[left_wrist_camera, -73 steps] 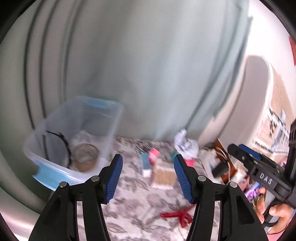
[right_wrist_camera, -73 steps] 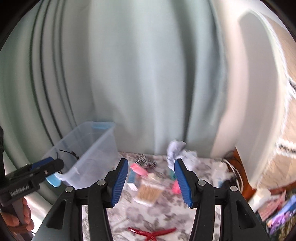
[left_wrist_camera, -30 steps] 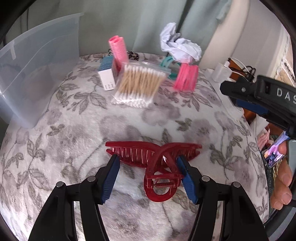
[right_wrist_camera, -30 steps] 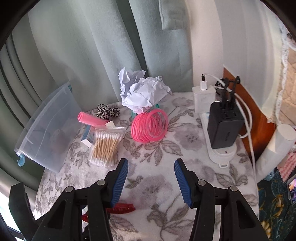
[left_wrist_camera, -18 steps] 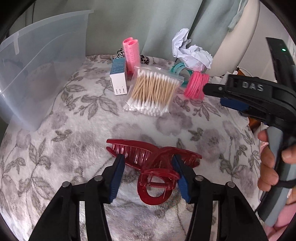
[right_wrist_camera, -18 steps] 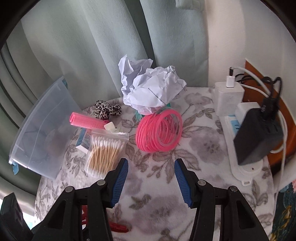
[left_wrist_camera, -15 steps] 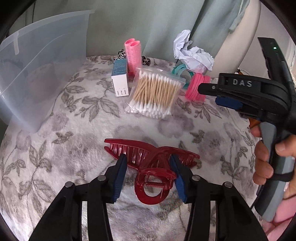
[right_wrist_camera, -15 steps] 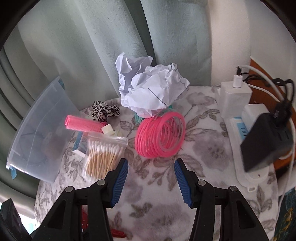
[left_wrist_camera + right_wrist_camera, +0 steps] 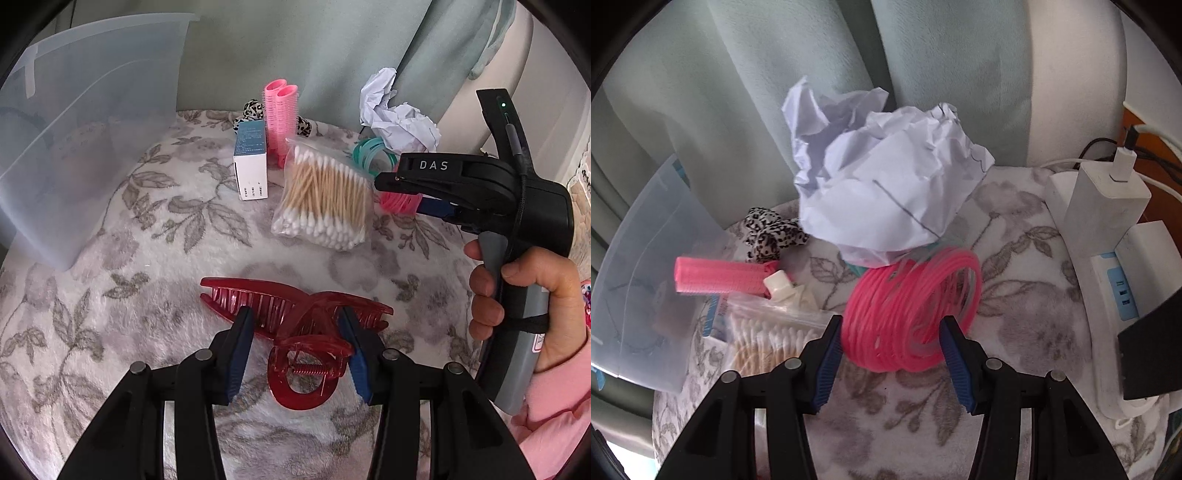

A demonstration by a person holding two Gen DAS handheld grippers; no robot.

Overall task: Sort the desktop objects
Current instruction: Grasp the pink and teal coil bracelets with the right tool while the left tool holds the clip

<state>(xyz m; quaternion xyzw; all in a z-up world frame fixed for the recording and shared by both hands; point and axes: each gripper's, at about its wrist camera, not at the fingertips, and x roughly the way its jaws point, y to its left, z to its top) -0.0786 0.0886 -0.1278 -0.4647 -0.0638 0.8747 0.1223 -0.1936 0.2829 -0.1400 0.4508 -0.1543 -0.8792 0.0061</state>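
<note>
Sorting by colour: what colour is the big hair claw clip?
Translucent dark red; the hair claw clip shows best in the left wrist view.

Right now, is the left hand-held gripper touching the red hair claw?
Touching. The left wrist view shows the left hand-held gripper with both blue pads pressed against the red hair claw, no gap visible.

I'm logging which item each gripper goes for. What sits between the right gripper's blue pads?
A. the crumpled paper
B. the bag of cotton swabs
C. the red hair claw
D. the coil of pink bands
D: in the right wrist view the right gripper straddles the coil of pink bands, with its jaws open at either side; the crumpled paper lies beyond it.
</note>
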